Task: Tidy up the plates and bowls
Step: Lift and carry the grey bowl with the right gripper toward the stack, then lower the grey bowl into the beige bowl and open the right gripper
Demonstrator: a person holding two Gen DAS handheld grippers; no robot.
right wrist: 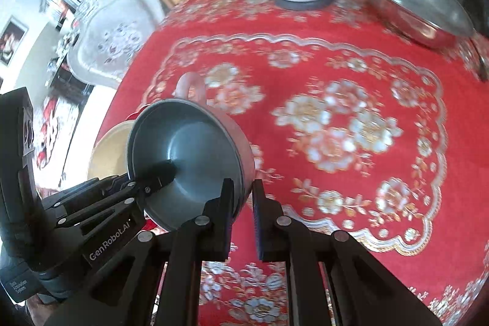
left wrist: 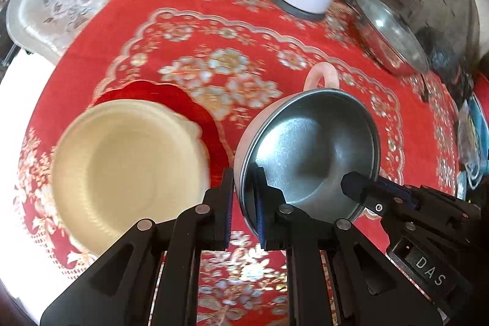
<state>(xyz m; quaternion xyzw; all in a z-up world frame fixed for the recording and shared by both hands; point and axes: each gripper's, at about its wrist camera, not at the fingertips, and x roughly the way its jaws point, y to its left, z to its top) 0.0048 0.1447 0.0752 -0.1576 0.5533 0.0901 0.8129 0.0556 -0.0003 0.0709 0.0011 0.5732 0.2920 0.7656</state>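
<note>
Left claw [left wrist: 246,203]: clamped on the round steel bowl [left wrist: 308,152] rim
Right claw [right wrist: 241,214]: clamped on the opposite rim
Below: red floral-clothed counter [left wrist: 244,35], cream bowl [left wrist: 128,170]

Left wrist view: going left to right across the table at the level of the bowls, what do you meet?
Cream bowl → red plate under its far edge → left gripper on the rim of the metal bowl → right gripper on the opposite rim.
</note>
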